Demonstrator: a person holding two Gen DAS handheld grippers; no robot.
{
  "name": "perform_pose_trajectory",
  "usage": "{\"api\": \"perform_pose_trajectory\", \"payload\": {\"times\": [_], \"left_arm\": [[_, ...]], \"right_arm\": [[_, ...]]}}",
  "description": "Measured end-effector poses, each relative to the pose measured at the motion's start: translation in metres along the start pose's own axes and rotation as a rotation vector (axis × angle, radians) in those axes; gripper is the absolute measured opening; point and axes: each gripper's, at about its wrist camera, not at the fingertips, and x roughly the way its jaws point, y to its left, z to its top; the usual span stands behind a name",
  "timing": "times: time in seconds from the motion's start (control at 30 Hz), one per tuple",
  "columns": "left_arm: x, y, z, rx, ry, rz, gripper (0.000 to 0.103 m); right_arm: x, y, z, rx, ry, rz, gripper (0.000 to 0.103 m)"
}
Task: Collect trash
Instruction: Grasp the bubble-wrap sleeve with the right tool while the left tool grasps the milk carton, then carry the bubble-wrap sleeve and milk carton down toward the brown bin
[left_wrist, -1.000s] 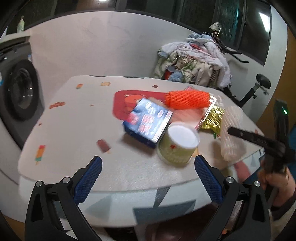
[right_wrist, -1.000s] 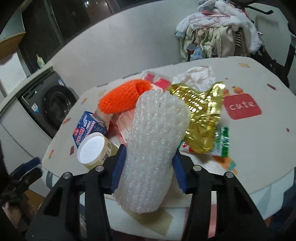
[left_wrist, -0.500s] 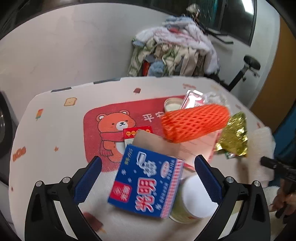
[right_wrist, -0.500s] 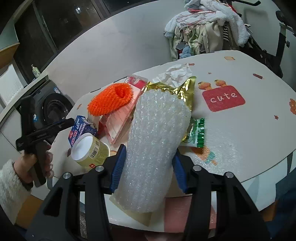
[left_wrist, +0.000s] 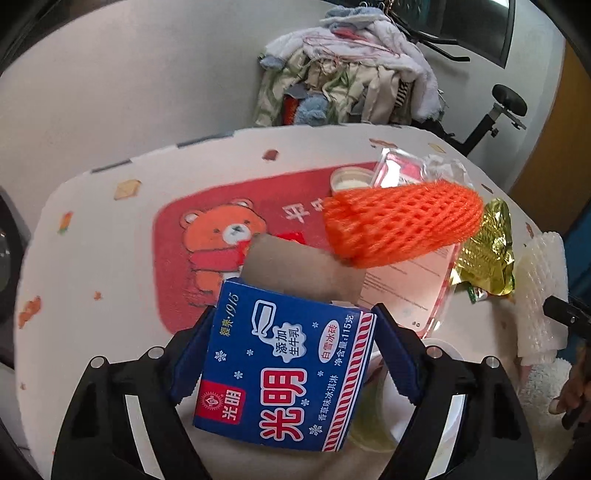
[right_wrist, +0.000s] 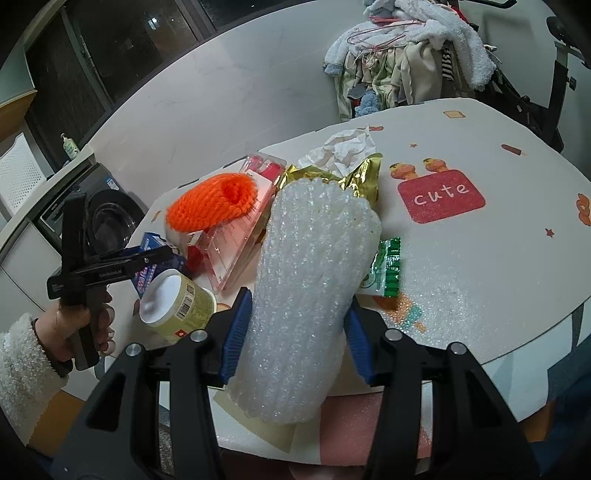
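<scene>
My left gripper (left_wrist: 293, 354) is shut on a blue ice-cream carton (left_wrist: 284, 369), one pad on each side of it. The carton also shows in the right wrist view (right_wrist: 157, 258), behind the left gripper (right_wrist: 147, 258). My right gripper (right_wrist: 295, 332) is shut on a white foam net sleeve (right_wrist: 310, 288) and holds it upright at the table's near edge. An orange foam net (left_wrist: 402, 225) lies on a clear pink tray (left_wrist: 413, 288). A yellow-green cup with a white lid (right_wrist: 177, 301) stands by the carton.
A gold foil wrapper (left_wrist: 487, 251), a green sachet (right_wrist: 384, 269), crumpled tissue (right_wrist: 343, 147) and a small round tub (left_wrist: 351, 181) lie on the white printed table (left_wrist: 92, 258). A washing machine (right_wrist: 107, 218) stands left; clothes are piled on a bike (left_wrist: 351, 81) behind.
My left gripper moved forward over the table and closed on the blue carton. The right gripper keeps its hold on the white foam sleeve, almost still.
</scene>
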Motion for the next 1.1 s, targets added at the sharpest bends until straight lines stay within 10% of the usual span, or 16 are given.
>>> {"api": "perform_pose_trajectory", "payload": {"times": [0.23, 0.43, 0.67, 1.1], "left_arm": [[-0.056, 0.007, 0.007, -0.021, -0.048, 0.102, 0.081], [-0.072, 0.014, 0.0, -0.043, 0.066, 0.193, 0.081], [-0.112, 0.022, -0.018, -0.173, -0.003, 0.072, 0.081], [-0.157, -0.107, -0.108, 0.032, -0.158, -0.023, 0.081]], "right_arm": [[-0.013, 0.016, -0.001, -0.036, -0.024, -0.011, 0.05], [-0.032, 0.031, -0.007, -0.058, -0.042, -0.003, 0.05], [-0.057, 0.036, -0.017, -0.065, -0.058, -0.014, 0.05], [-0.077, 0.042, -0.055, -0.144, -0.021, -0.038, 0.05]]}}
